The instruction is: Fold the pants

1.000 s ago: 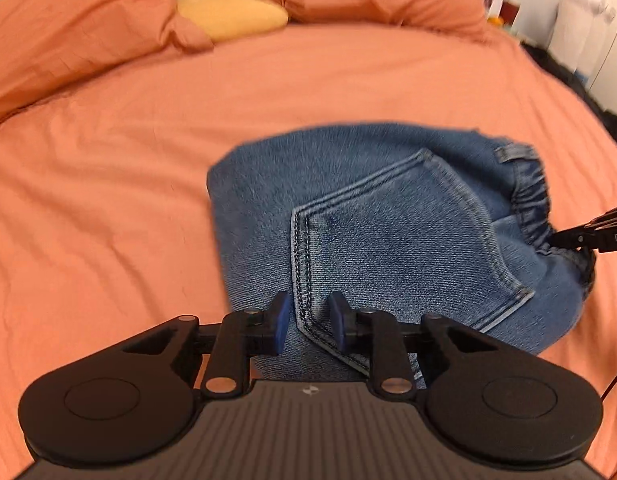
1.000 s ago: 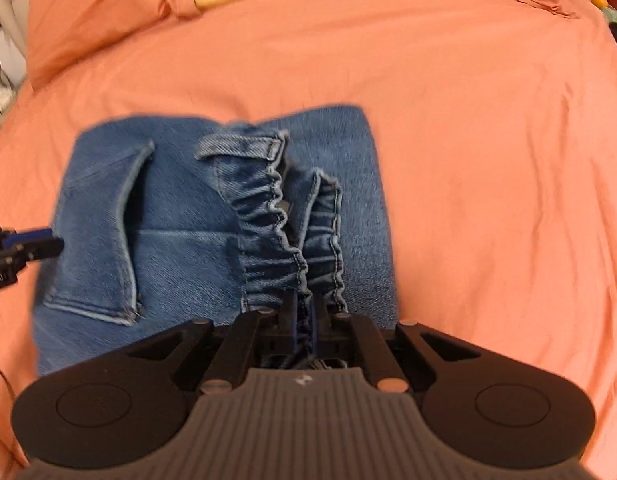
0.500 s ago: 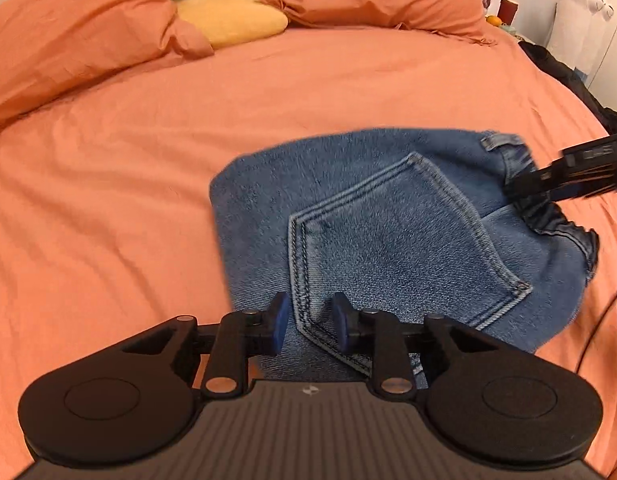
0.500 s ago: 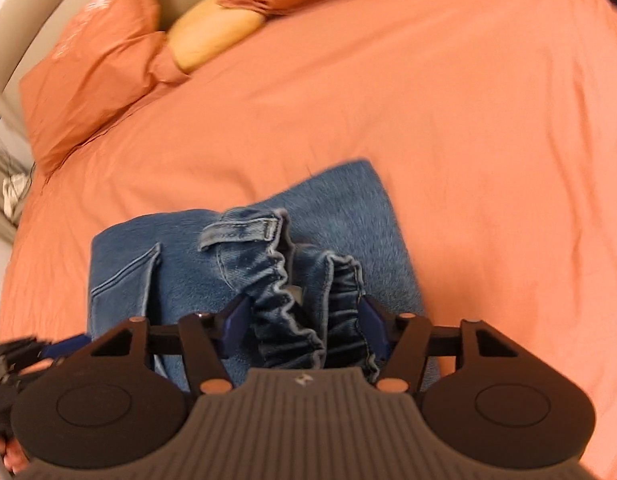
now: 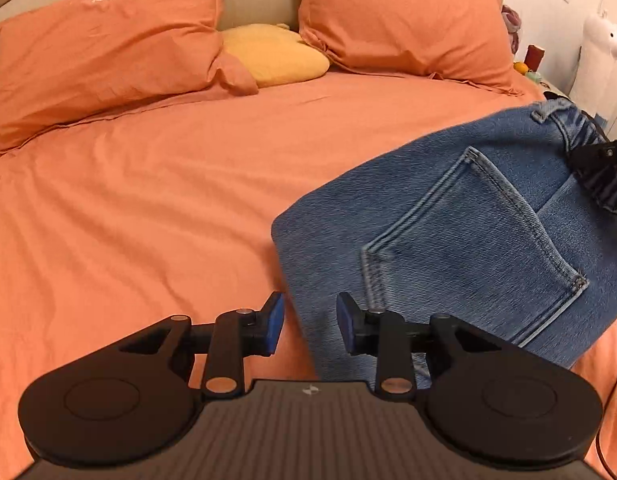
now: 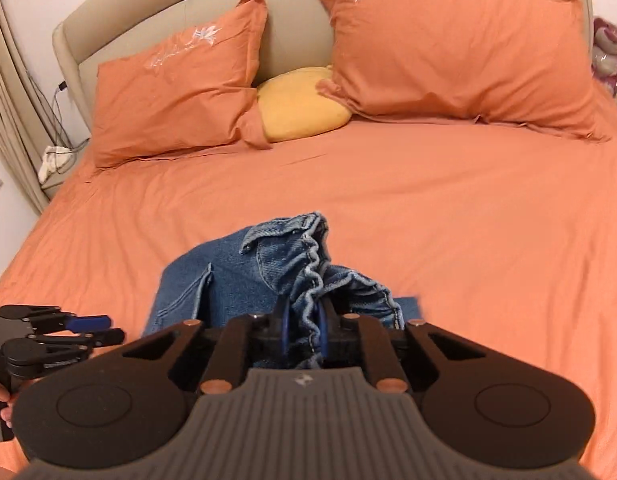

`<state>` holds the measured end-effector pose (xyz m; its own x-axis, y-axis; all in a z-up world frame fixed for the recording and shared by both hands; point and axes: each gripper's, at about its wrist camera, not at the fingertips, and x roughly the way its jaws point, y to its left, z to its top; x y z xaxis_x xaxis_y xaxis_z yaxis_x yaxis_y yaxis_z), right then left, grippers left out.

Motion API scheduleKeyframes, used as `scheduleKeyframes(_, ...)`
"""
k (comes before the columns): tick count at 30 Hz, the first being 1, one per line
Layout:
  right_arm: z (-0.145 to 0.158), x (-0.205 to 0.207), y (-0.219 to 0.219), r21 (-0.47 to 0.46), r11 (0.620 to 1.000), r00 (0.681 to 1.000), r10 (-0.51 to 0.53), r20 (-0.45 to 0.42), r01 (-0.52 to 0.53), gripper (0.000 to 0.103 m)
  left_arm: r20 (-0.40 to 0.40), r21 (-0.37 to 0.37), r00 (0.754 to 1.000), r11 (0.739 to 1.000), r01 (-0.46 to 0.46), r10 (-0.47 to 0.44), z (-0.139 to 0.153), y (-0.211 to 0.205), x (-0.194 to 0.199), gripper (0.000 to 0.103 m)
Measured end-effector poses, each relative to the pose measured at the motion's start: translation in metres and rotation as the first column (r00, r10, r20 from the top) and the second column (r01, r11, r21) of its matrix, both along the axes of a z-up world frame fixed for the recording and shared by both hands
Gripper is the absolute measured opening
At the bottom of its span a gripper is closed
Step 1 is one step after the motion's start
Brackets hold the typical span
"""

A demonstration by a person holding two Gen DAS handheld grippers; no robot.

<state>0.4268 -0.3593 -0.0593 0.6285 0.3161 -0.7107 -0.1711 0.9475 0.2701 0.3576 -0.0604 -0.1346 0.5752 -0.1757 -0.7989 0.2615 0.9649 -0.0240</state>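
Right gripper is clamped on the elastic waistband of the pants; gathered denim bunches up between the blue pads and spills out past them. In the left wrist view, its black tip sits on the waistband at the far right.

Left gripper has its fingers apart, nothing between them. The left-hand pad is over bare sheet, the right-hand pad over the near edge of the denim. Can't tell if either touches. From the right wrist view it sits just left of the pants, apart from them.

Pants are a folded blue bundle, back pocket facing up, on the orange bed around the middle, toward the foot end. Waistband end looks raised off the sheet in the right gripper.

Head of bed: two orange pillows against the beige headboard, yellow cushion between them.
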Motion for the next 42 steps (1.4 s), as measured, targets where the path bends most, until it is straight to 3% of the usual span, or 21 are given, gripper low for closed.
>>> scheduleKeyframes(3, -0.024, 0.006, -0.017, -0.028, 0.998, 0.994, -0.050, -0.093, 0.047, 0.009, 0.000, -0.003, 1.000, 1.000, 0.015, -0.015, -0.005, -0.002, 0.006, 0.032)
scheduleKeyframes(7, -0.081, 0.010, -0.036, -0.081, 0.991, 0.977, -0.123, -0.176, 0.110, 0.007, 0.015, 0.015, 0.999, 0.999, 0.032, -0.032, -0.012, -0.008, 0.016, 0.027)
scheduleKeyframes(10, -0.108, 0.023, -0.042, -0.052, 0.988, 0.961, -0.155, -0.228, 0.147, 0.010, 0.037, 0.013, 0.998, 0.999, 0.051, -0.051, -0.013, -0.012, 0.029, 0.027)
scheduleKeyframes(14, -0.110, 0.035, -0.029, -0.124, 0.988, 0.962, -0.125, -0.242, 0.097, 0.014, 0.052, 0.002, 0.997, 0.998, 0.065, -0.065, -0.019, -0.023, 0.054, 0.025)
scheduleKeyframes(18, -0.113, 0.040, -0.026, -0.147, 0.986, 0.959, -0.118, -0.257, 0.081, 0.020, -0.040, 0.066, 0.997, 0.995, 0.071, -0.068, -0.049, -0.032, 0.085, 0.024)
scheduleKeyframes(23, -0.121, 0.044, -0.025, -0.132, 0.985, 0.957, -0.141, -0.254, 0.110, 0.024, -0.126, 0.063, 0.991, 0.997, 0.044, -0.036, -0.077, -0.031, 0.104, 0.026)
scheduleKeyframes(26, -0.119, 0.041, -0.020, -0.155, 0.980, 0.958, -0.157, -0.240, 0.122, 0.026, -0.124, 0.105, 0.992, 0.994, 0.031, -0.018, -0.074, -0.037, 0.101, 0.025)
scheduleKeyframes(29, -0.114, 0.036, -0.022, -0.152, 0.979, 0.954, -0.173, -0.246, 0.139, 0.027, -0.065, 0.189, 0.998, 0.981, 0.037, -0.025, -0.056, -0.044, 0.085, 0.025)
scheduleKeyframes(31, -0.102, 0.031, -0.022, -0.155, 0.976, 0.956, -0.185, -0.229, 0.151, 0.037, -0.016, 0.212, 0.999, 0.976, 0.048, -0.045, -0.043, -0.044, 0.064, 0.026)
scheduleKeyframes(32, -0.094, 0.024, -0.021, -0.163, 0.975, 0.963, -0.183, -0.196, 0.152, 0.040, -0.002, 0.202, 0.998, 0.978, 0.057, -0.057, -0.037, -0.042, 0.054, 0.026)
scheduleKeyframes(38, -0.045, -0.035, -0.013, -0.208, 0.969, 0.990, -0.140, -0.024, 0.132, 0.038, 0.046, 0.088, 0.996, 0.993, 0.074, -0.078, -0.012, -0.023, -0.012, 0.027)
scheduleKeyframes(41, -0.031, -0.066, -0.004, -0.191, 0.977, 0.995, -0.099, 0.013, 0.100, 0.023, 0.040, 0.027, 0.996, 0.997, 0.079, -0.080, -0.008, -0.016, -0.038, 0.027)
scheduleKeyframes(42, -0.030, -0.075, 0.000, -0.192, 0.978, 0.996, -0.082, 0.021, 0.085, 0.022, 0.039, 0.017, 0.996, 0.997, 0.078, -0.078, -0.009, -0.015, -0.047, 0.027)
